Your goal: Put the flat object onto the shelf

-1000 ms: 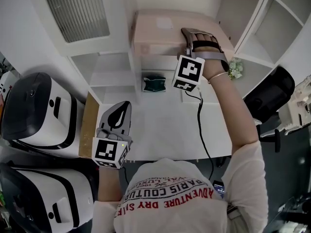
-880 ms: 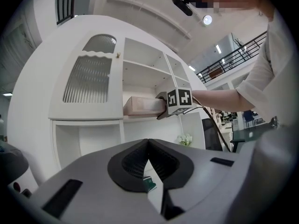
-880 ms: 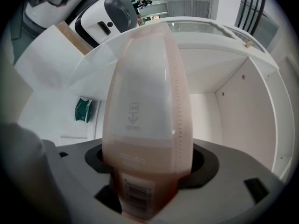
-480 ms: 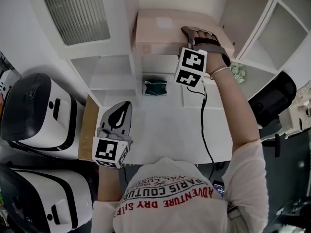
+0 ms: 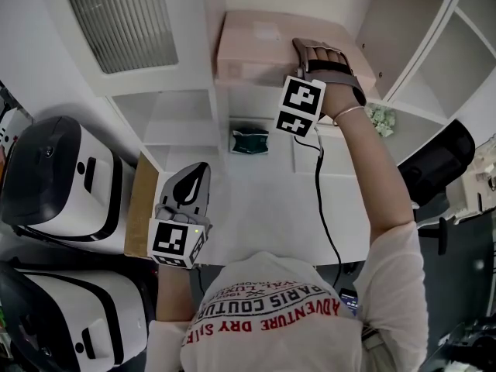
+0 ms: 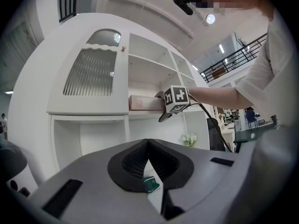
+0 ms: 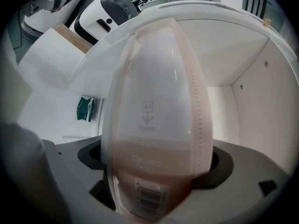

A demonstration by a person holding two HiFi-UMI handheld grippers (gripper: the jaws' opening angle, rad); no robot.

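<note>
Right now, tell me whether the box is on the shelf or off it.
On it: the box lies flat on the shelf, and the right claw is opening its jaws around the box's near end.

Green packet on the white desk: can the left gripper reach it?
Probably yes. The left gripper points toward the green packet with only bare white desk between them, though its jaws are shut and must open first.
</note>
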